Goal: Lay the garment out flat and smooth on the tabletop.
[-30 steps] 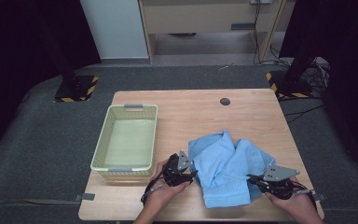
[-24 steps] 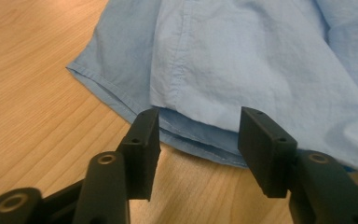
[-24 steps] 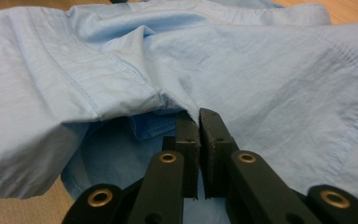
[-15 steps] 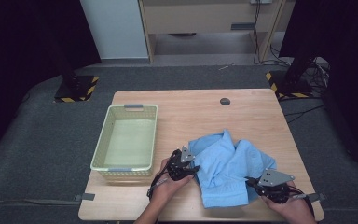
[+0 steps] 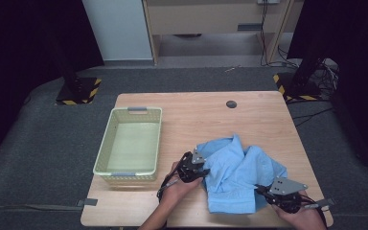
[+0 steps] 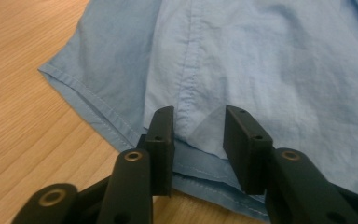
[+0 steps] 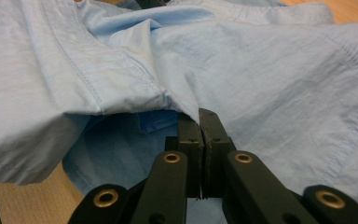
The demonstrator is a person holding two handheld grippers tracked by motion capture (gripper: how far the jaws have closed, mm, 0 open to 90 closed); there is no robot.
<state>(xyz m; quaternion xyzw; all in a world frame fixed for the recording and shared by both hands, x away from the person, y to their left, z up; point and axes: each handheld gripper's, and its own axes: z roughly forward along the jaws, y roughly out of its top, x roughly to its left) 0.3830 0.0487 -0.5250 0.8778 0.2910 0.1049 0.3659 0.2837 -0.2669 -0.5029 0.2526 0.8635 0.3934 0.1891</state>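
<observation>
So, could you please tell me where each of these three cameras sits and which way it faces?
High view: fixed above the person's side, looking forward and down at the table, basket and shirt; forearms and both hand-held grippers show.
Left gripper view: rides the left hand-held gripper, facing the shirt's hem; open jaws show.
Right gripper view: rides the right hand-held gripper, facing shirt folds; closed jaws show, cloth apparently pinched.
All three views share the blue shirt.

Wooden table (image 5: 258,120) bears basket (image 5: 106,146); blue shirt (image 5: 239,175).

Bare tabletop (image 5: 249,117) beyond shirt (image 5: 237,172)
</observation>
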